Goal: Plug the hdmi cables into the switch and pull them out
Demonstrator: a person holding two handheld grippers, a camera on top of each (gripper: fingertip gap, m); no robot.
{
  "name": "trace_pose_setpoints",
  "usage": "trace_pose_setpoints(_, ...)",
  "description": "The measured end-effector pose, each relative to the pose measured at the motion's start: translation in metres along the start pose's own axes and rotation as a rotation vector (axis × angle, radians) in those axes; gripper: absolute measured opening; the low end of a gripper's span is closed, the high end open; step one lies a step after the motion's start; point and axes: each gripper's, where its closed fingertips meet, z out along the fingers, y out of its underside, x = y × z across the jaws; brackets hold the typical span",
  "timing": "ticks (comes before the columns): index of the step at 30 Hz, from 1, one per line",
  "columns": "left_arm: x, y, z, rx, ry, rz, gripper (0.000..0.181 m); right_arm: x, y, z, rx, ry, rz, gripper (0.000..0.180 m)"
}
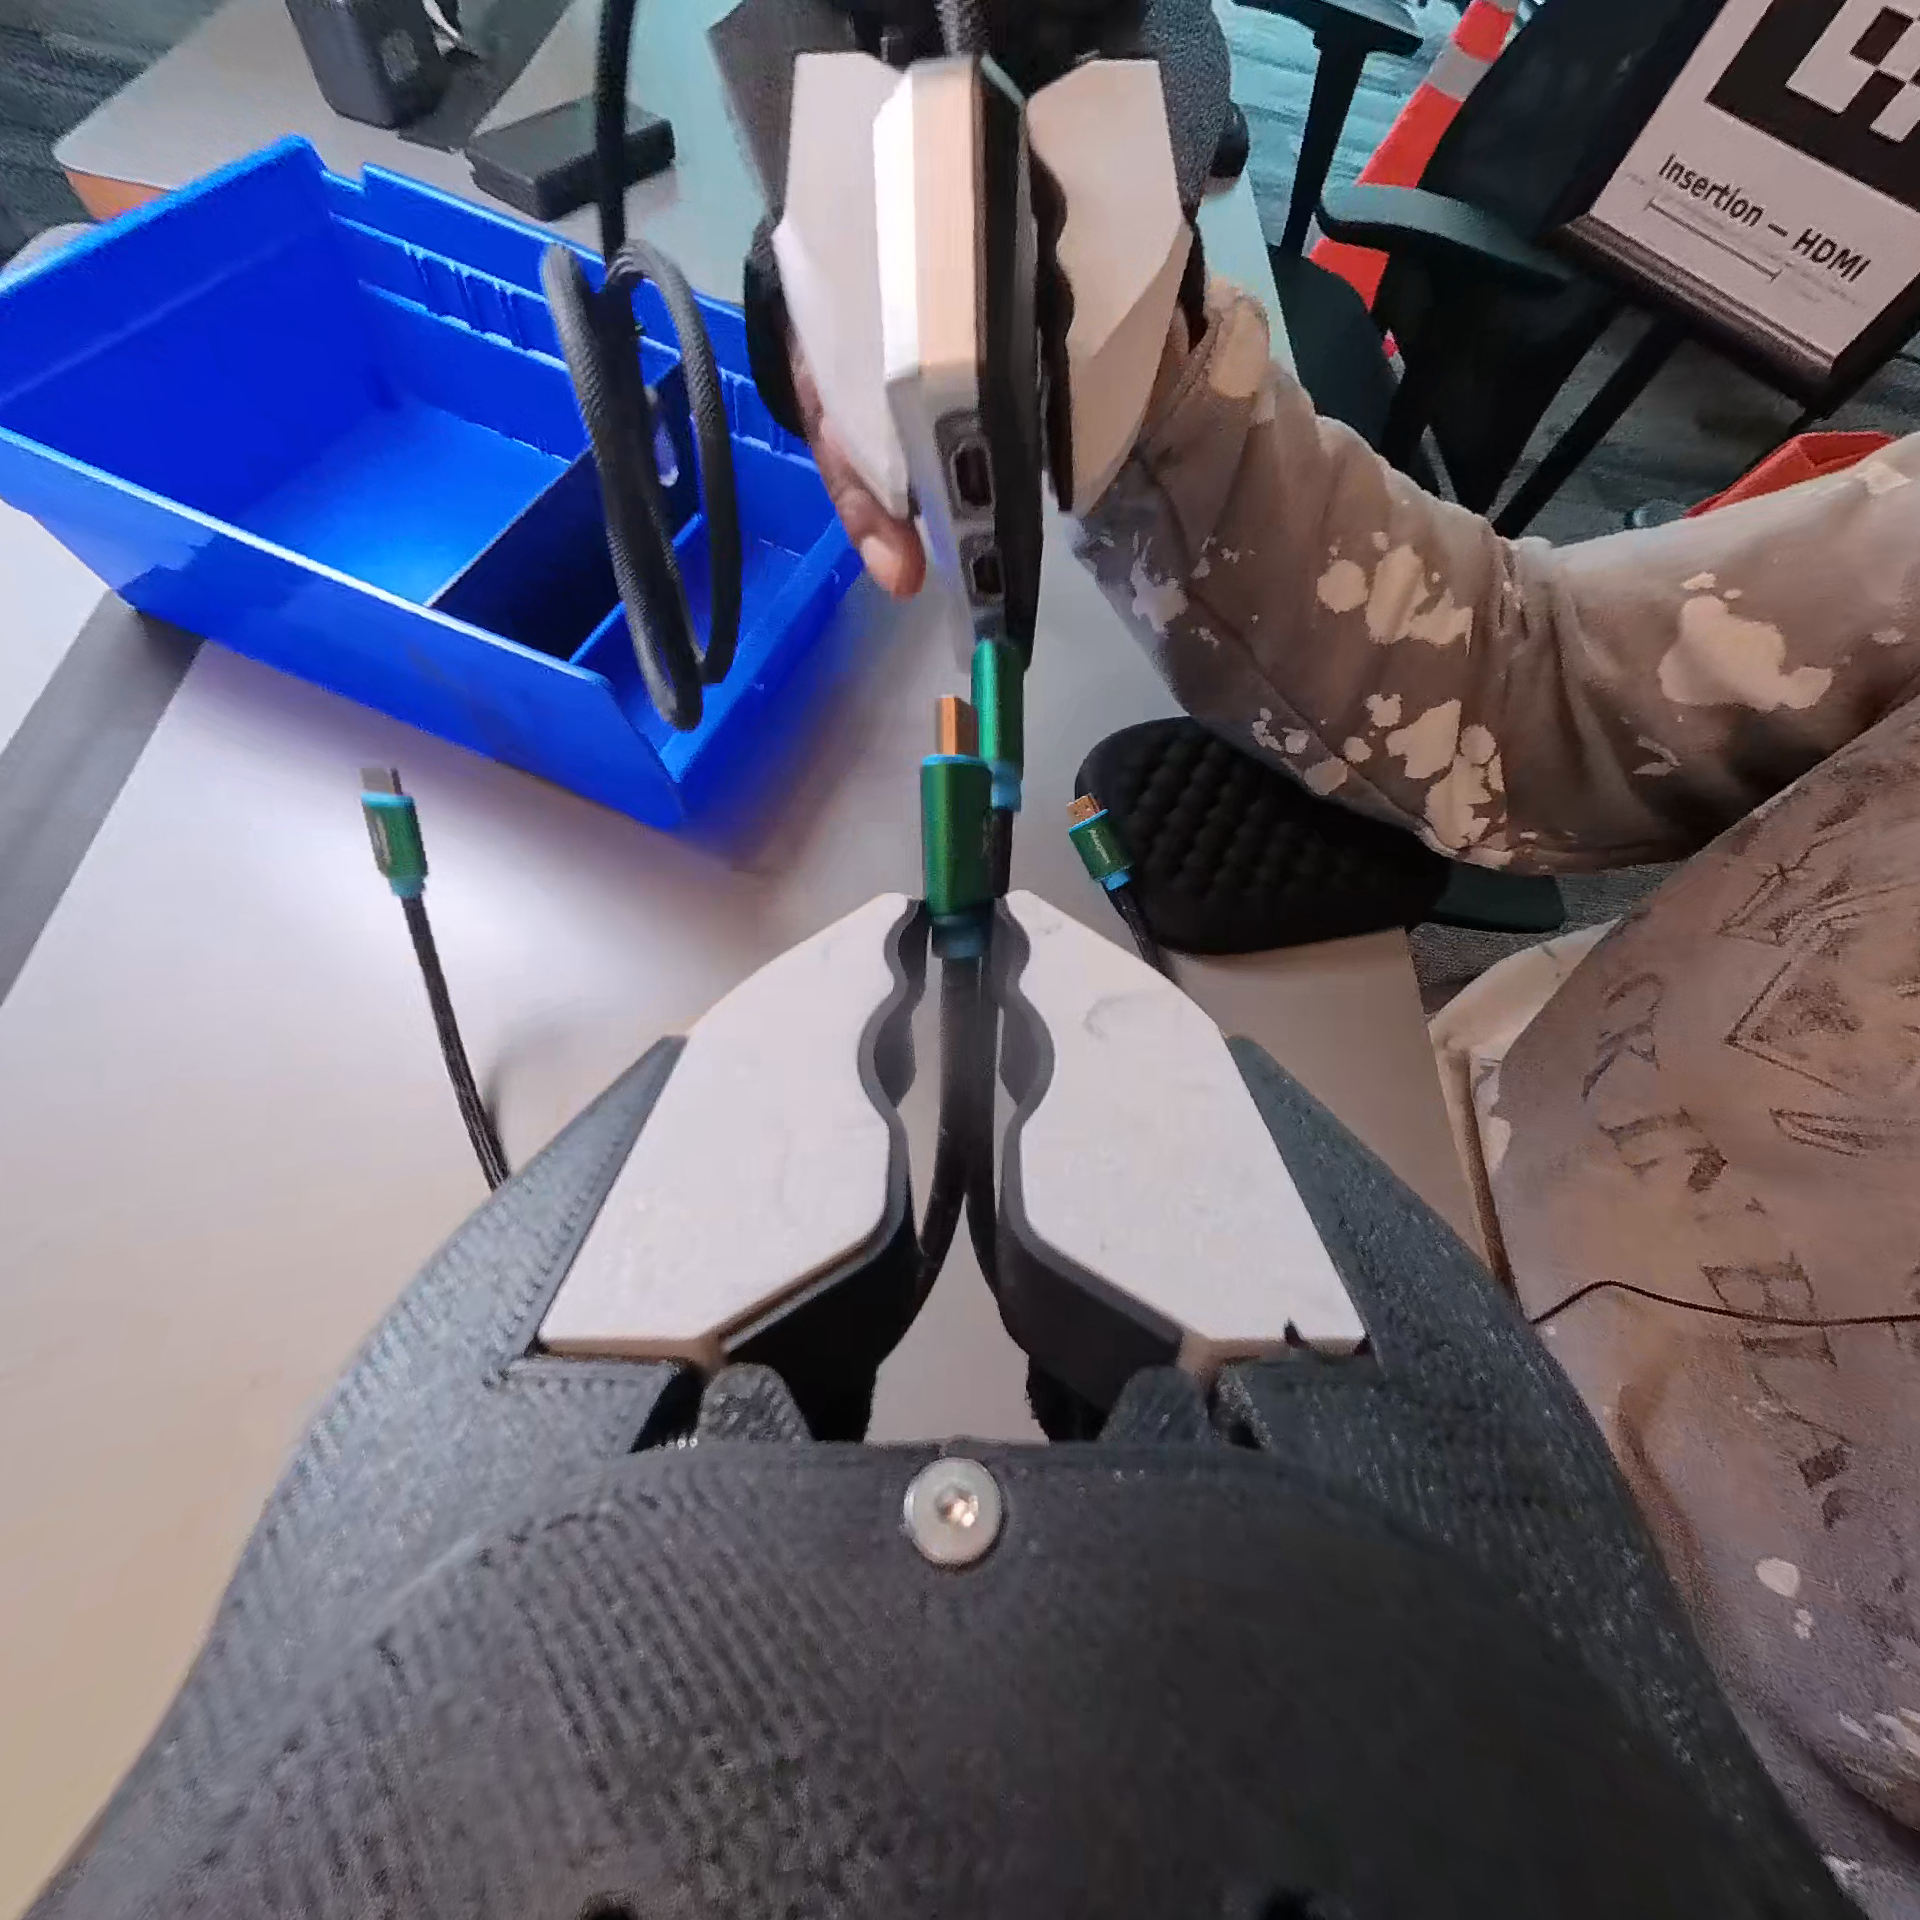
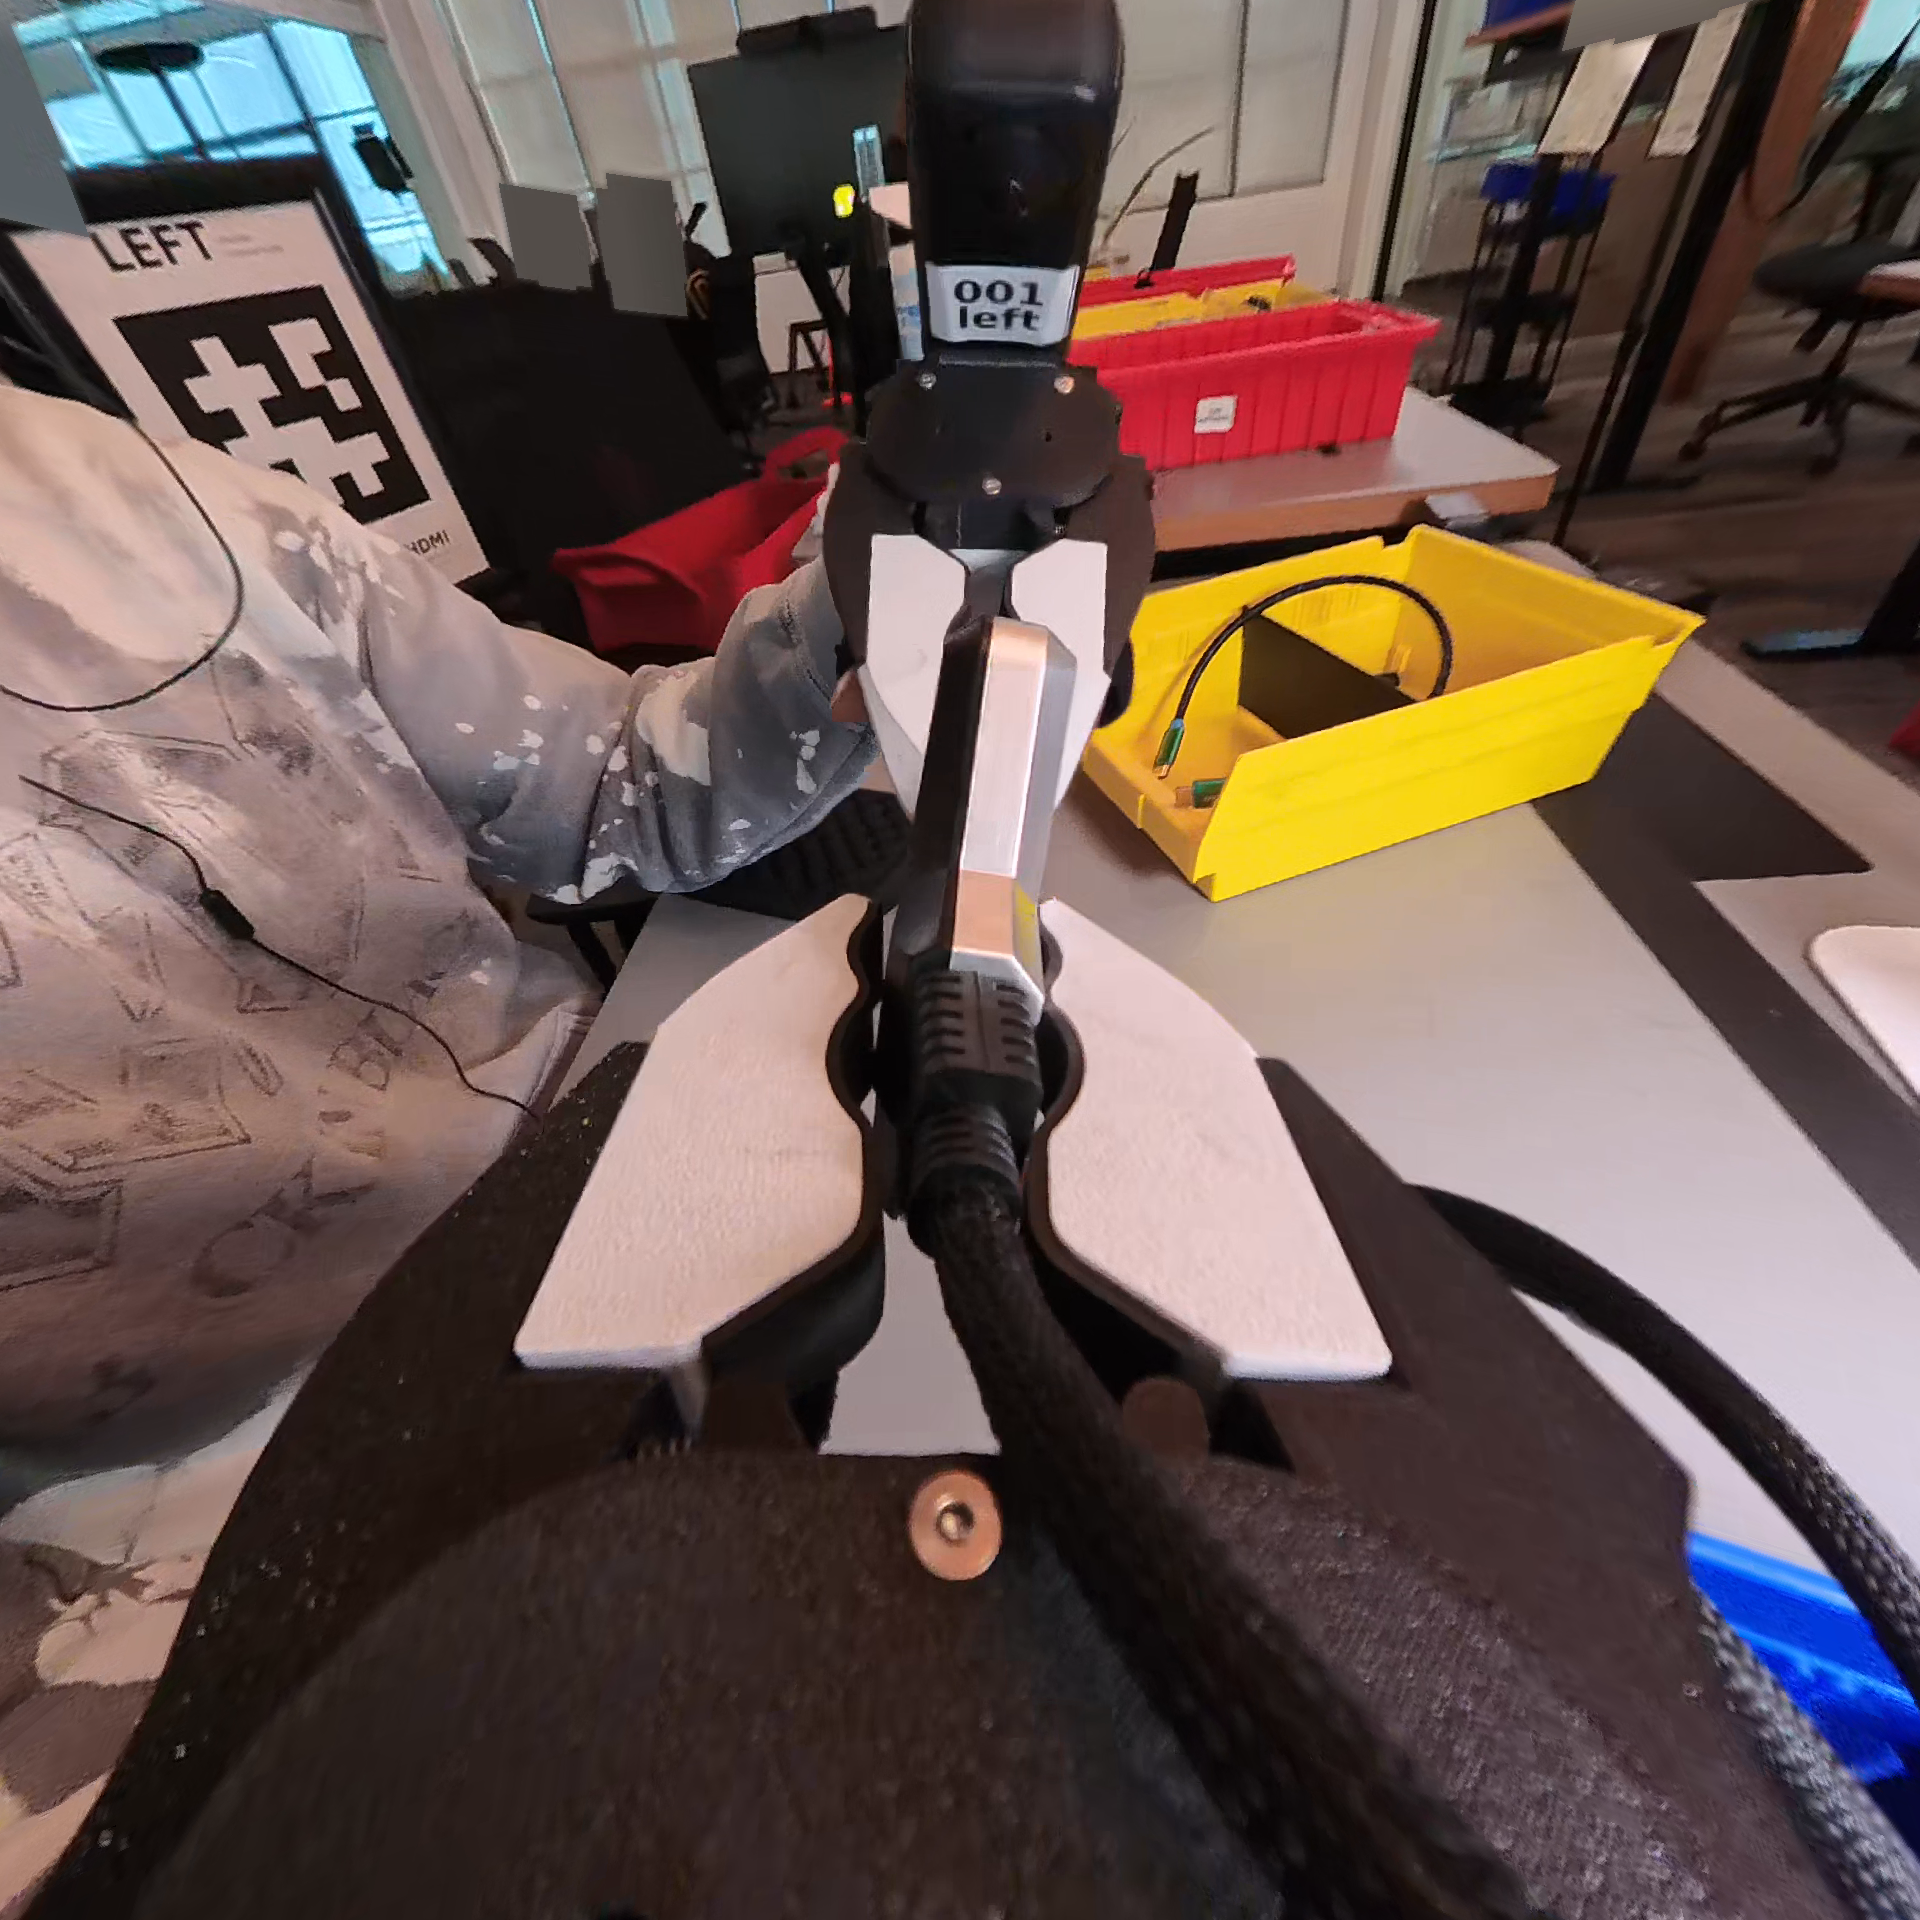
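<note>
Your right gripper [image 2: 961, 925] clamps the switch [image 1: 961, 312], ports facing your left gripper [image 1: 961, 914], whose jaws pinch a plug [image 1: 954, 821] for insertion.

Blue bin [image 2: 1808, 1652] (cropped by frame edge); switch's [image 2: 1003, 769] ports hidden.

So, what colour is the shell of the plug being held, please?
Metallic green plug shell, clearest in the left wrist view.

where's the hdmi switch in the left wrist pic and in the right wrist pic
Left wrist view: the silver hdmi switch is at top centre, clamped in the far right gripper, ports facing the camera.
Right wrist view: the hdmi switch is at centre, just past this gripper's fingertips, seen from its cable end.
Shared landmark: the blue bin, upper left there, bottom right corner here.
</note>
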Motion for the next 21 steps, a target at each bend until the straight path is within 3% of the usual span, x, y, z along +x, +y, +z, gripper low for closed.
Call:
trace_pose_setpoints(6,-0.001,0.017,0.003,-0.038,0.035,-0.012,0.012,0.009,0.015,0.031,-0.026,-0.074,0.076,0.026)
trace_pose_setpoints(21,-0.006,0.023,0.001,-0.032,0.061,-0.114,0.012,0.013,0.012,0.036,0.017,-0.085,0.102,0.025)
